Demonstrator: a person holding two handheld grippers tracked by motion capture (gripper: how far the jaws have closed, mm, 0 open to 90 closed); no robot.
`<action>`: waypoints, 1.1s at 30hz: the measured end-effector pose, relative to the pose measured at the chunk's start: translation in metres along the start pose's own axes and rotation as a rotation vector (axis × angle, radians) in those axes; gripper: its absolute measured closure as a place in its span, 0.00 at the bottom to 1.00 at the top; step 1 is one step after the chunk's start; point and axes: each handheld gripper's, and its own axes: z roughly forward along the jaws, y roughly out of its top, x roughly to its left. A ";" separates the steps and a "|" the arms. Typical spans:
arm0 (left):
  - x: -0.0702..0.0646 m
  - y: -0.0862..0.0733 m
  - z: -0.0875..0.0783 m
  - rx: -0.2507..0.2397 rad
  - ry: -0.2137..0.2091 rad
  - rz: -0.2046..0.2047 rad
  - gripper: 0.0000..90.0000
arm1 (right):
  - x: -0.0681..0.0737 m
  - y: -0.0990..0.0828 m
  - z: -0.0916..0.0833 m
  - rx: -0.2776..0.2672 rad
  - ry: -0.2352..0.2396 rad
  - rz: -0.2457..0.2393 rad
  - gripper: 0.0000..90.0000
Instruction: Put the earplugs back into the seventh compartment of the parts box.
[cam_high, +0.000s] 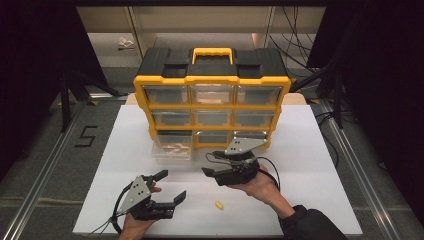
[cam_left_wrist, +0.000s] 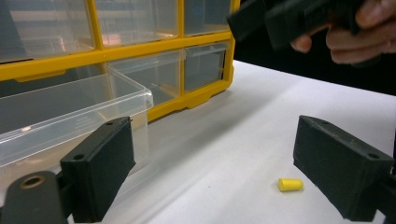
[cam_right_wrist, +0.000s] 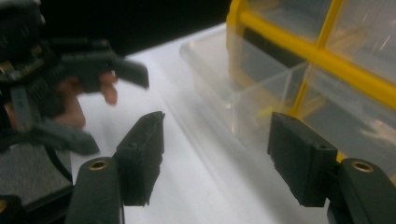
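The right gripper (cam_high: 216, 163), black with a grey three-cornered plate on top, is held in a hand just in front of the big yellow and black plastic drawer box (cam_high: 212, 95). Its jaws stand wide apart and nothing is between them. The left gripper (cam_high: 171, 186) is also black. It sits nearer the person than the drawer box, to the left, and its jaws are wide open and empty too.

A small yellow plastic plug (cam_high: 219, 205) lies on the table, well in front of the drawer box and between the two hands. In the left gripper view the plug (cam_left_wrist: 290, 185) lies just beside the right-hand jaw but does not touch it.

One clear plastic drawer (cam_high: 171, 149) is pulled out of the bottom left corner of the drawer box. Something pale is inside it, but it is too blurry to tell what. The right gripper view is fuzzy, so the other hand looks smeared there. The person's arms are cut off at the bottom edge.

The drawer box stands on a white table top (cam_high: 310, 165). Around it is a grey floor with a black number mark (cam_high: 86, 136) to the left of the drawer box. Behind the drawer box are shelves and dark cables.
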 end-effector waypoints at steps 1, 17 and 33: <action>0.000 0.000 0.000 0.002 -0.001 0.005 0.13 | 0.000 -0.002 0.000 0.004 -0.005 -0.003 0.41; 0.000 0.001 -0.001 -0.001 -0.007 -0.009 0.13 | 0.007 -0.026 0.002 0.116 0.003 -0.007 0.39; 0.001 0.001 -0.001 -0.006 -0.005 -0.016 0.13 | 0.014 -0.051 0.010 0.251 0.025 0.008 0.41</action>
